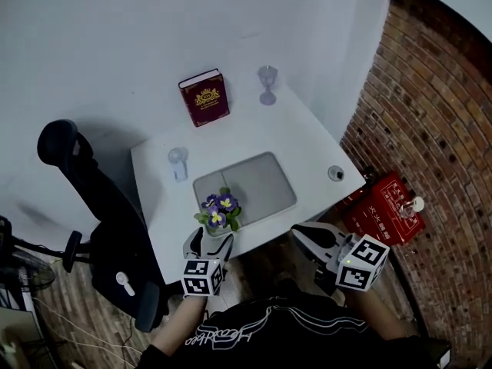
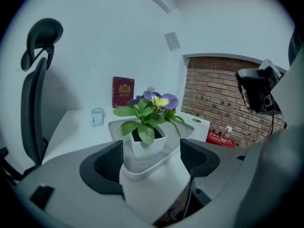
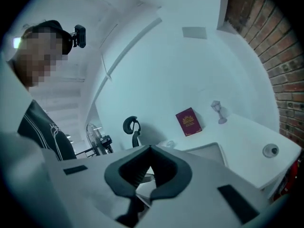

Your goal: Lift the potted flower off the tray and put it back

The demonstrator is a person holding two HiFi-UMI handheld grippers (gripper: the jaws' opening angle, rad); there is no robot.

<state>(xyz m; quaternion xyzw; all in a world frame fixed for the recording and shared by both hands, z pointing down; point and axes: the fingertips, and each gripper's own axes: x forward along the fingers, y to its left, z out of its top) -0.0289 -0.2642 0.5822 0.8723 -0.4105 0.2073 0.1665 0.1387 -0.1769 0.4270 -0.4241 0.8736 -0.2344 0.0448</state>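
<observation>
The white tabletop (image 1: 307, 141) fills the middle of the head view, with a black office chair (image 1: 100, 206) off its left edge and a red box (image 1: 384, 210) on the floor by the brick wall to the right. A shallow grey tray (image 1: 261, 179) lies near the front edge. A dark red book (image 1: 204, 98) stands well back against the wall.

The potted flower (image 1: 220, 212) stands upright in the near left corner of the tray, its long axis vertical. It lies straight ahead of the left tongs (image 1: 210, 244), which are spread wide, one pad on each side of the white pot and not touching it. The right tongs (image 1: 319, 241) hang off the front edge to the right, pinched together on nothing. The left hand is plainly the nearer one.

The lift looks not yet begun; closing on the pot's sides should do it. The tray's rim sits just under the pads, and the leaves spread over the pot's edge, so both could get caught.

A stemmed glass (image 1: 267, 83) beside the book and a small clear cup (image 1: 178, 162) left of the tray stand well apart from the pot.
</observation>
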